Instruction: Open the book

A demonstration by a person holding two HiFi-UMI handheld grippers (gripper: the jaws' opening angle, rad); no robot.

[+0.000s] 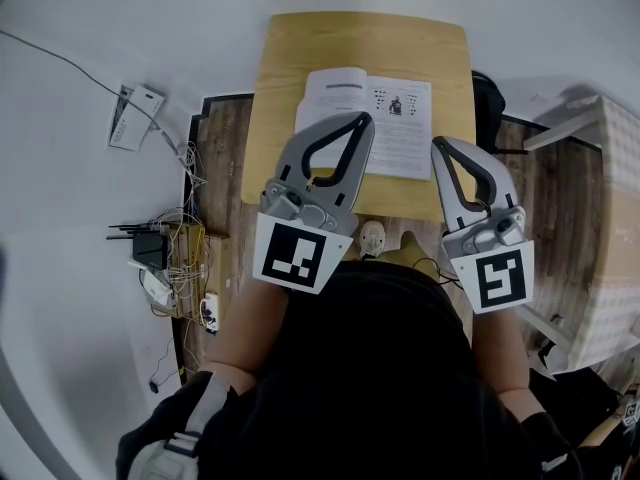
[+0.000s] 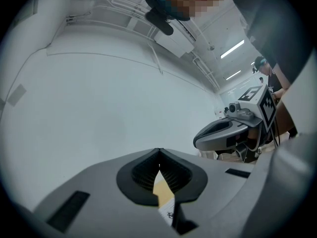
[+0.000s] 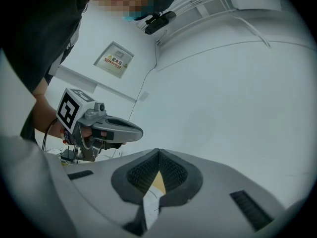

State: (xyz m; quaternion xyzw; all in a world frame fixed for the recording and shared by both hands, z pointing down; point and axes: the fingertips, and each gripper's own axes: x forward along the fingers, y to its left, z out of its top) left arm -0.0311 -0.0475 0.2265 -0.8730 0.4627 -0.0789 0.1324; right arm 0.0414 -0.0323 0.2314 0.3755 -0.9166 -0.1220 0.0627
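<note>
A thin white book (image 1: 400,138) lies open on the wooden table (image 1: 300,48), with printed pages facing up. Both grippers hover level over the table's near edge, pointing at the book. My left gripper (image 1: 362,118) overlaps the book's left page in the head view, its tips together and nothing between them. My right gripper (image 1: 440,144) is just right of the book, jaws also together and empty. In the left gripper view the jaws (image 2: 158,150) meet, with a strip of table and page (image 2: 167,212) below. The right gripper view shows its jaws (image 3: 158,151) meeting likewise.
A small pale object (image 1: 372,236) sits at the table's near edge between the grippers. A router and tangled cables (image 1: 150,248) lie on the floor at the left, with a white device (image 1: 135,116) further back. A white cabinet (image 1: 610,218) stands at the right.
</note>
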